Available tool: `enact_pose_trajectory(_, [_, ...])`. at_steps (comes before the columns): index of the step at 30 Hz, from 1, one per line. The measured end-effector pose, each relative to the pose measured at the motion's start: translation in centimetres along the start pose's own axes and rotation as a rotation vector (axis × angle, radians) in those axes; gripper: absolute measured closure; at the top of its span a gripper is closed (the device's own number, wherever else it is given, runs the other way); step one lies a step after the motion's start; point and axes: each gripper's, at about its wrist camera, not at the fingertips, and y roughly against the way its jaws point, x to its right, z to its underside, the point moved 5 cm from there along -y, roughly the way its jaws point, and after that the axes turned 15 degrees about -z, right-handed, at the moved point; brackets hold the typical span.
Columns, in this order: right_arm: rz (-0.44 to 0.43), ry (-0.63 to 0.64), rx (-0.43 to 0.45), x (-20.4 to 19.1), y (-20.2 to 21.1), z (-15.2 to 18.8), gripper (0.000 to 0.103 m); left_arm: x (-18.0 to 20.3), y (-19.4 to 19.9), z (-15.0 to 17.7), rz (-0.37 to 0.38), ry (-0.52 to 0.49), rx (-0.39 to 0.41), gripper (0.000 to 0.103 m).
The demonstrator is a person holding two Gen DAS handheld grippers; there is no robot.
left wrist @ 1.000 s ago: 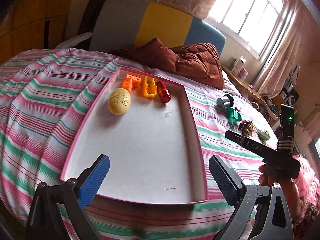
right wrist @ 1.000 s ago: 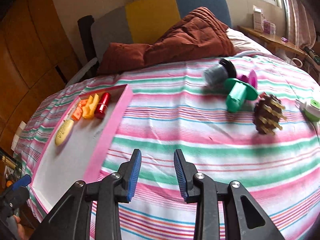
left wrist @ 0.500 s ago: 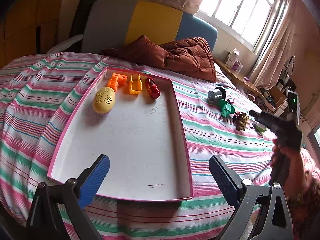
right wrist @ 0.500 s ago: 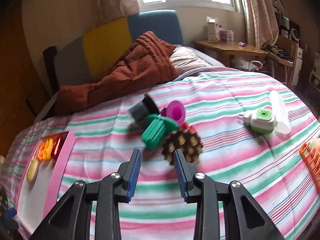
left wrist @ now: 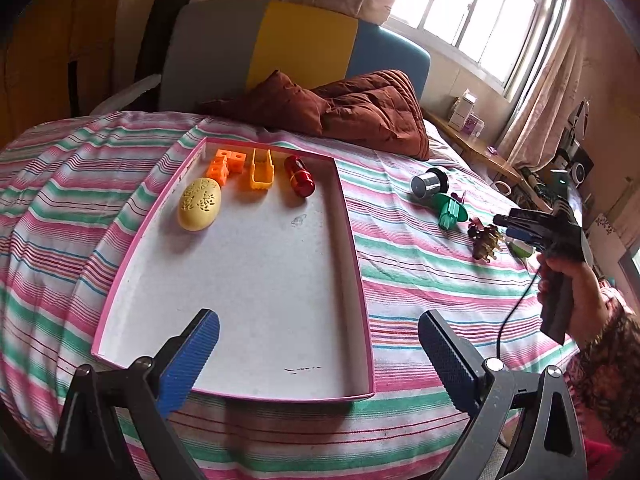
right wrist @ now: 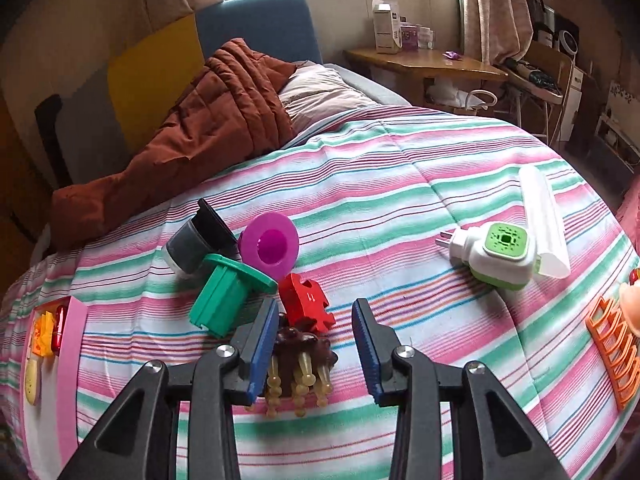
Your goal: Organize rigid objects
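Observation:
A pink-rimmed white tray (left wrist: 352,248) lies on the striped bed and holds a yellow egg-shaped piece (left wrist: 199,204), orange blocks (left wrist: 225,164), a yellow clip (left wrist: 261,169) and a red capsule (left wrist: 299,175). My left gripper (left wrist: 316,360) is open and empty over the tray's near edge. My right gripper (right wrist: 314,350) is open, its jaws on either side of a brown spiky brush (right wrist: 302,358) lying on the bed. Just beyond the brush lie a red puzzle piece (right wrist: 306,300), a green flanged part (right wrist: 226,294), a purple funnel (right wrist: 269,245) and a grey cylinder (right wrist: 196,242). The right gripper also shows in the left wrist view (left wrist: 516,228).
A white-green plug-in device (right wrist: 494,254) and a white bar (right wrist: 544,222) lie to the right. An orange grid piece (right wrist: 614,350) sits at the right edge. A brown quilt (right wrist: 192,128) is piled at the head of the bed. A wooden side table (right wrist: 424,64) stands behind.
My right gripper has swung right, away from the tray, and come down around the brown spiky brush, its jaws opening wider. The left gripper has stayed over the tray's near edge.

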Motion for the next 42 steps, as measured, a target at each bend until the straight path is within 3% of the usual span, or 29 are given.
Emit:
enact_pose_trajectory(7, [-0.019, -0.020, 0.025, 2.2, 3.9, 4.6, 0.063, 2.0, 0.1, 0.3, 0.026, -0.041, -0.003, 0.003])
enact_pose_trajectory(10, [-0.038, -0.054, 0.082, 3.8, 5.2, 6.2, 0.063, 2.8, 0.2, 0.4, 0.037, -0.058, -0.008, 0.003])
enact_pose_trajectory(13, [-0.025, -0.101, 0.139, 5.9, 6.2, 7.1, 0.063, 3.9, 0.2, 0.2, 0.048, -0.075, -0.011, 0.003])
enact_pose_trajectory(17, [-0.014, -0.136, 0.145, 8.1, 6.0, 7.5, 0.063, 6.1, 0.6, -0.1, 0.066, -0.120, 0.001, 0.002])
enact_pose_trajectory(22, [0.003, -0.137, 0.171, 9.4, 5.9, 7.9, 0.063, 10.4, 0.6, -0.7, 0.096, -0.211, 0.025, 0.001])
enact_pose_trajectory(32, [-0.044, -0.176, 0.199, 10.2, 5.2, 8.4, 0.061, 21.7, -2.1, -1.9, 0.199, -0.357, 0.028, 0.000])
enact_pose_trajectory(42, [-0.072, -0.188, 0.219, 10.4, 5.1, 8.6, 0.060, 31.0, -7.1, -2.4, 0.205, -0.520, 0.118, 0.000])
